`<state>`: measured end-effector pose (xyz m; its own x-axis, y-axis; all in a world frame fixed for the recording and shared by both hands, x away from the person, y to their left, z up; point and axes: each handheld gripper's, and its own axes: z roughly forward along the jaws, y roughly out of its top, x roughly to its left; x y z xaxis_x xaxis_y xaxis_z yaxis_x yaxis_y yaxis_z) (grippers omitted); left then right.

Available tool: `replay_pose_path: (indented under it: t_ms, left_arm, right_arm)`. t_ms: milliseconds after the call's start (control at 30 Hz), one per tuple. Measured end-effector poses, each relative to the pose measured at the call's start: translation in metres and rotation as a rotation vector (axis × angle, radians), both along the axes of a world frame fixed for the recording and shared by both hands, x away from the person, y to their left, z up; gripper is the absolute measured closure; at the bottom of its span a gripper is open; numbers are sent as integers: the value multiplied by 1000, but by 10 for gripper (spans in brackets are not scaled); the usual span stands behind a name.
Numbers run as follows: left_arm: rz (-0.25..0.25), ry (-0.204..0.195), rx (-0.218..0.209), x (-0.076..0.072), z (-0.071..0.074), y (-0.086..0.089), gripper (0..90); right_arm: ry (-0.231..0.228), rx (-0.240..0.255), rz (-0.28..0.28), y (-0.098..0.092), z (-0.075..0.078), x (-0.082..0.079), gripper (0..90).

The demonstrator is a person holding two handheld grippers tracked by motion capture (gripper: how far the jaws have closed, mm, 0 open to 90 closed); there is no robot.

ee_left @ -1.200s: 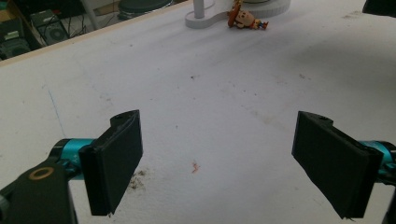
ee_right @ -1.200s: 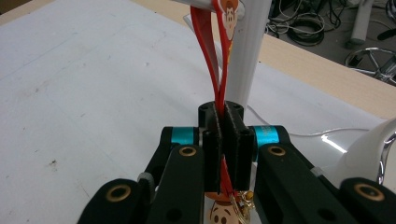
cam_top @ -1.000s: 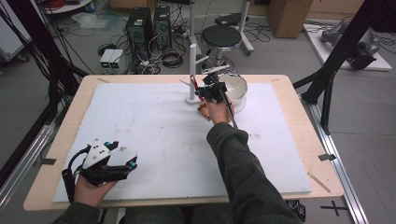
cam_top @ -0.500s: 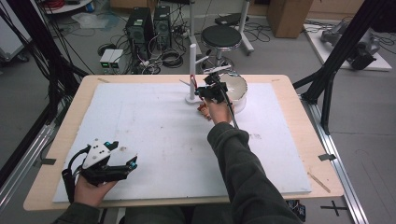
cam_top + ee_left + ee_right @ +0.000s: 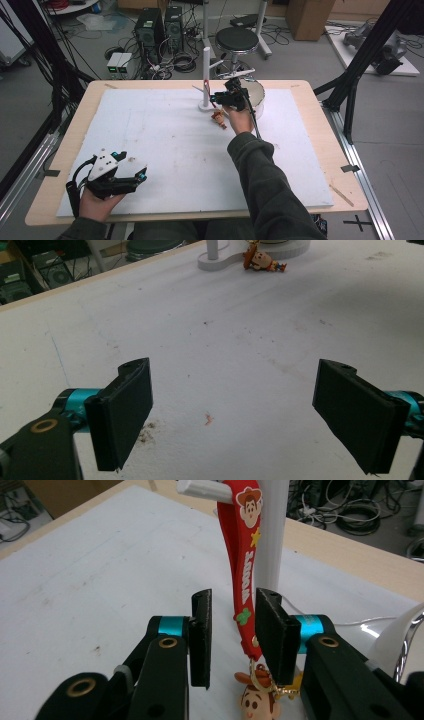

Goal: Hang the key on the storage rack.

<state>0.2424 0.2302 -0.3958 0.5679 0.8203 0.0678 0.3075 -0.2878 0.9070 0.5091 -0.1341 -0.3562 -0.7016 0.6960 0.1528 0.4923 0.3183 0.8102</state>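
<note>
Your right gripper [image 5: 232,640] has just been opening; its jaws stand apart around the red strap [image 5: 244,570], which hangs lengthwise from the stand's peg [image 5: 202,489], nearer the right-hand jaw

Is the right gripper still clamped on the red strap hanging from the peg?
Apart. In the right gripper view the right gripper has just been opening; the red strap hangs between its jaws with a gap on the left.
</note>
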Motion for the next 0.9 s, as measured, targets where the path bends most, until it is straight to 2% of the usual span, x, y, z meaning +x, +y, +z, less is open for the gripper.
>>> replay_pose_path:
  t_ms: [200,333,600,900]
  left_arm:
    - [-1,1,8,0,0,0,166]
    - [-3,2,8,0,0,-1,166]
    - [0,4,5,0,0,-1,166]
    - [-6,6,6,0,0,-2,166]
  right_arm:
    - [13,60,21,-13,1,-5,636]
    - [13,81,29,-19,4,-9,618]
    - [-5,101,41,-30,6,-15,544]
    - [1,131,44,-43,7,-25,461]
